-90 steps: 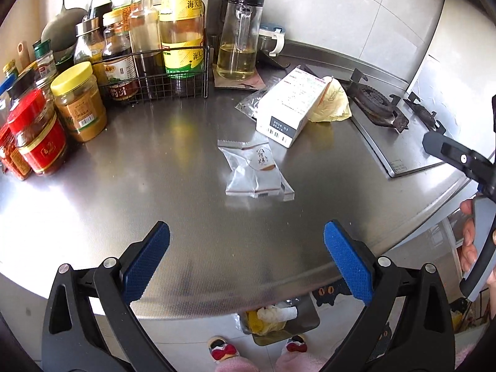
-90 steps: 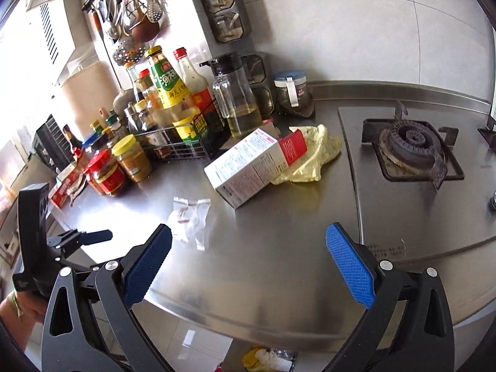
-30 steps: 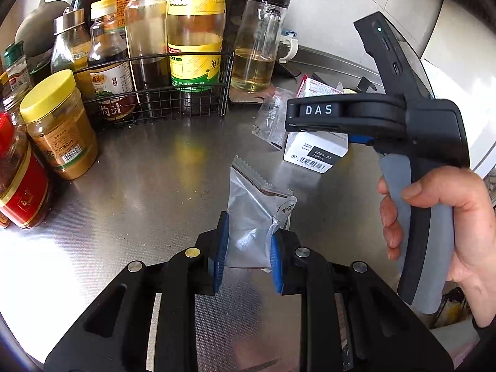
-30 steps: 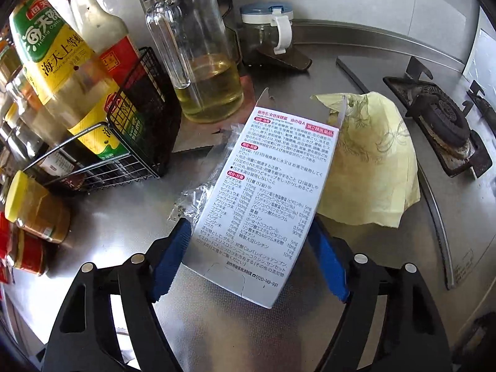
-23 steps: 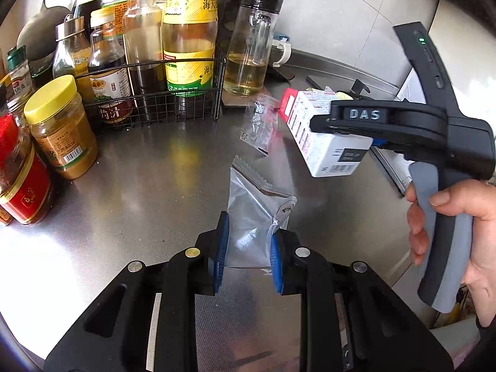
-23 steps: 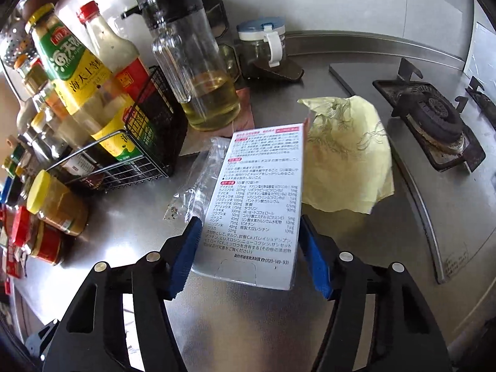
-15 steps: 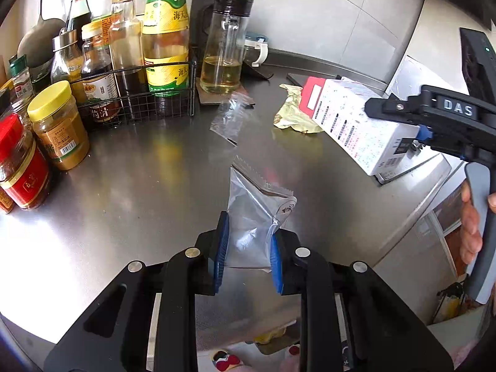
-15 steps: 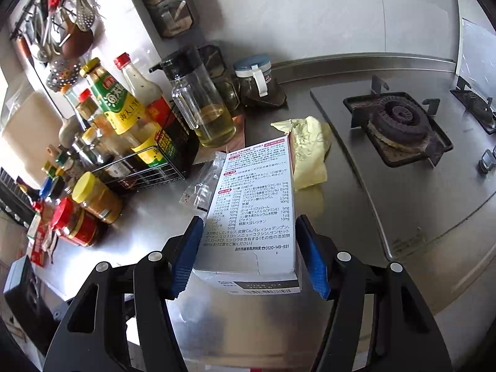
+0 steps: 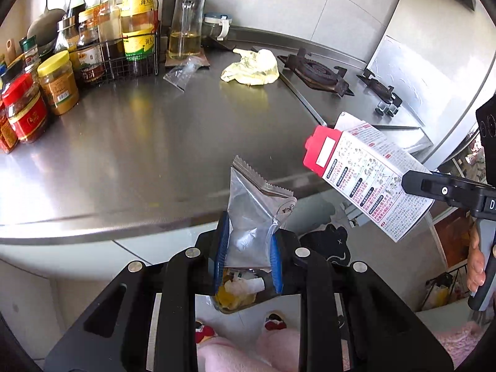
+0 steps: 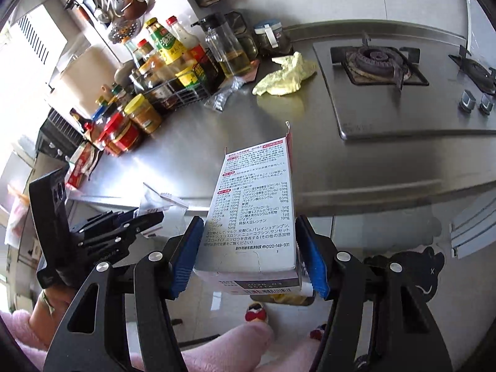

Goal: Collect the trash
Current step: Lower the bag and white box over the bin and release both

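Observation:
My left gripper [image 9: 248, 255] is shut on a clear plastic wrapper [image 9: 252, 214] and holds it off the steel counter's front edge, above a bin [image 9: 238, 294] of trash on the floor. My right gripper [image 10: 248, 260] is shut on a white carton with a red end [image 10: 252, 214], also held past the counter edge; the carton also shows in the left wrist view [image 9: 369, 176]. A small clear bag [image 9: 183, 73] and a crumpled yellow wrapper [image 9: 252, 68] lie on the counter at the back.
Sauce bottles in a wire rack [image 9: 124, 59], jars [image 9: 59, 82] and an oil jug [image 9: 186, 35] line the counter's back left. A gas hob [image 10: 381, 62] sits at the right. Pink slippers [image 9: 272, 325] stand on the floor below.
Both grippers have drawn back from the counter with their loads, from over the steel top to past its front edge. The bin has come into view under the left gripper.

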Motion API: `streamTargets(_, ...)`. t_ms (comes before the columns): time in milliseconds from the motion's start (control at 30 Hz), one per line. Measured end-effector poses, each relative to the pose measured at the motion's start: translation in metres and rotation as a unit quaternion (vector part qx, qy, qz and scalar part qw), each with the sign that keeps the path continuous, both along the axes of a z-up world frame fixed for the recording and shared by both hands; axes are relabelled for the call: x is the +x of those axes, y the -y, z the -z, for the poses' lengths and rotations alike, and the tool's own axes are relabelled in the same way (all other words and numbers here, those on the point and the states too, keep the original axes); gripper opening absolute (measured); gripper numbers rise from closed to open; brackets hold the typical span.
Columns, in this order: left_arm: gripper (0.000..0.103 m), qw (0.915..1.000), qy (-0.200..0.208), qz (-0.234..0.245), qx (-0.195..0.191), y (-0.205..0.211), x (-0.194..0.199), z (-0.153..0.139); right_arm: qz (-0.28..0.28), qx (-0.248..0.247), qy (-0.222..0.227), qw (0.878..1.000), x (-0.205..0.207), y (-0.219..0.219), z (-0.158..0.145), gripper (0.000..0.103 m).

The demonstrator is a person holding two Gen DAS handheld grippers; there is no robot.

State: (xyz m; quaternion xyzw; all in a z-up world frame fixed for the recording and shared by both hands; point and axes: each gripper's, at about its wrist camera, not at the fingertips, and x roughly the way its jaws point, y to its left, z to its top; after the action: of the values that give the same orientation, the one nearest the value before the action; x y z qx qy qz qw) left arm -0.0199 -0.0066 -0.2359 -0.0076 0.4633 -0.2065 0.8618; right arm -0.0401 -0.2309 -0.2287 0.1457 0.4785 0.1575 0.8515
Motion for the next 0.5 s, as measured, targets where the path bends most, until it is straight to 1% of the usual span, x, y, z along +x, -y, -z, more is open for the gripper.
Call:
streamTargets(100, 0.022, 0.9997, -0.026, -0.005, 0.004, 0.007, -0.02, 0.021, -0.014, 0.02, -0.046, 0.999, -0.013, 0.004, 0.024, 0.062)
streamTargets(233, 0.022, 0.9977, -0.066, -0.01, 0.013, 0.016, -0.039, 0.057, -0.024, 0.018, -0.111, 0.993, -0.019, 0.008, 0.069, 0.062)
streamTargets(400, 0.022, 0.9933, -0.11, -0.033, 0.014, 0.025, -0.041, 0.112, -0.023, 0.015, -0.176, 0.984, -0.009, 0.01, 0.135, 0.062)
streamTargets(500, 0.022, 0.991, -0.124, -0.046, 0.02, 0.031, -0.039, 0.144, -0.015, 0.008, -0.205, 0.979, 0.0, 0.008, 0.175, 0.062)
